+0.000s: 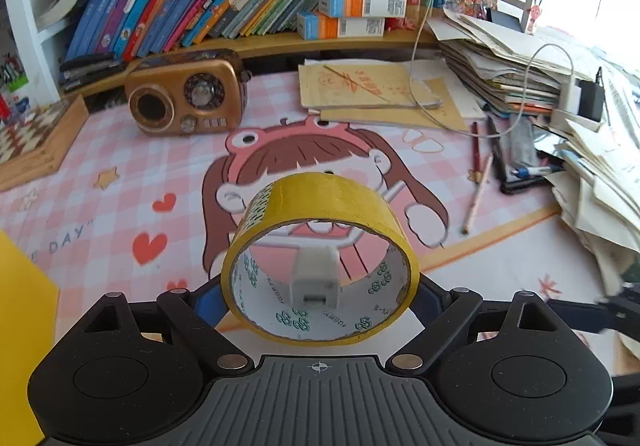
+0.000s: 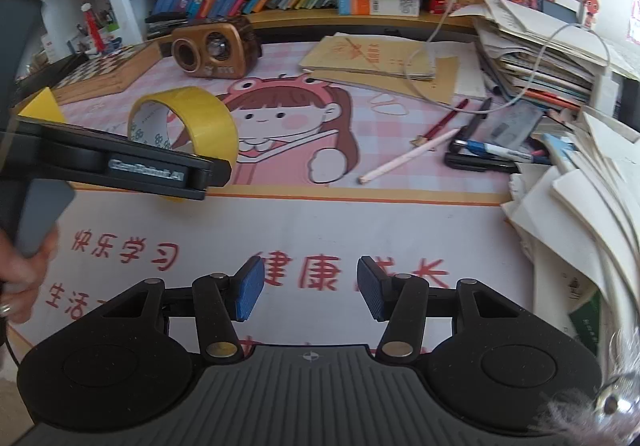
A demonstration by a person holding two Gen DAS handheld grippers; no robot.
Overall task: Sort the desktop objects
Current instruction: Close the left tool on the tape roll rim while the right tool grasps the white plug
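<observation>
**Between the left fingers: a yellow tape roll, held off the mat**

Between the left gripper's (image 1: 320, 296) blue pads sits the tape roll (image 1: 320, 258), clamped by its outer sides and raised above the pink cartoon desk mat (image 1: 120, 181). Its band is glossy yellow; the white inner core carries green printed logos, and its open hole faces the camera. Beyond the fingertips lies a wide stretch of bare mat, bounded far ahead by a bronze radio (image 1: 186, 97) and a tan notebook (image 1: 368, 85). Right of the fingers, pencils (image 1: 478, 193) and a sliding heap of papers (image 1: 592, 181) crowd the edge. Left of them stands a yellow panel (image 1: 20, 306).

The right gripper (image 2: 310, 292) hangs over the mat's white border with its fingers parted wide, gripping nothing.
</observation>
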